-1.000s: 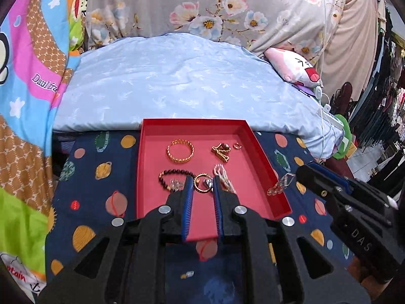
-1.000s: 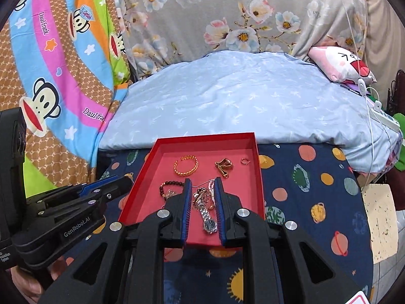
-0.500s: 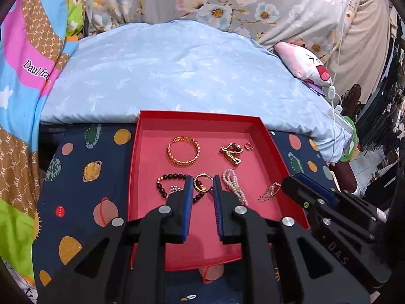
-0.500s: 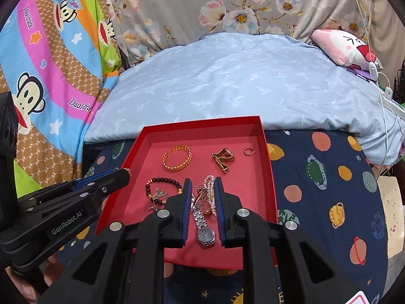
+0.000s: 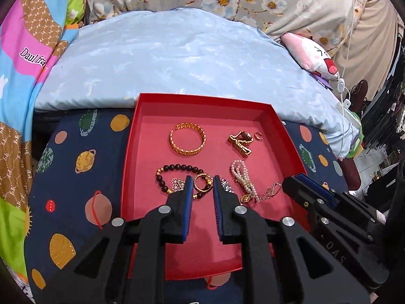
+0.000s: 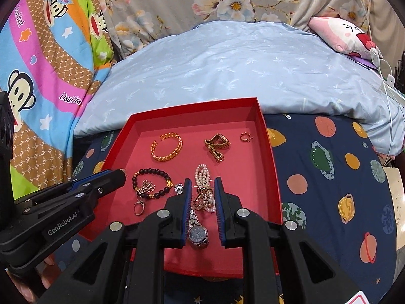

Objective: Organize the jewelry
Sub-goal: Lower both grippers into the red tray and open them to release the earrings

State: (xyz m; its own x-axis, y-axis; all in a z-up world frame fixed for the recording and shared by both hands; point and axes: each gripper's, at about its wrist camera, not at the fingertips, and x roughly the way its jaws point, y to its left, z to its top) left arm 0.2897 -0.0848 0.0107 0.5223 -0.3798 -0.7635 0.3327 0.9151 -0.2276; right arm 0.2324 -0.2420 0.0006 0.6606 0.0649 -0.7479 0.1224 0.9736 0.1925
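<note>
Bed with a pale blue quilt fills the background; in front of it lies a dark cloth printed with planets, and on that the red tray holding all the jewelry. Compared with a second ago, the tray looms larger in both wrist views, so both grippers have come down and in toward it, which suggests a first pick is near, though nothing is lifted yet. Left gripper hangs over the tray's near half, jaws parted by a narrow gap and empty, framing a gold ring beside the dark bead bracelet. Right gripper likewise stands slightly open and empty, above a tangle of pearl strand and chain, with a wristwatch lying between its fingers on the tray floor. Farther back lie a gold bangle, a gold link band and a small hoop, well apart. The tangle under the right jaws is hard to separate into pieces; the fingers hide part of the watch strap and bead bracelet. A small silver piece is unclear.
</note>
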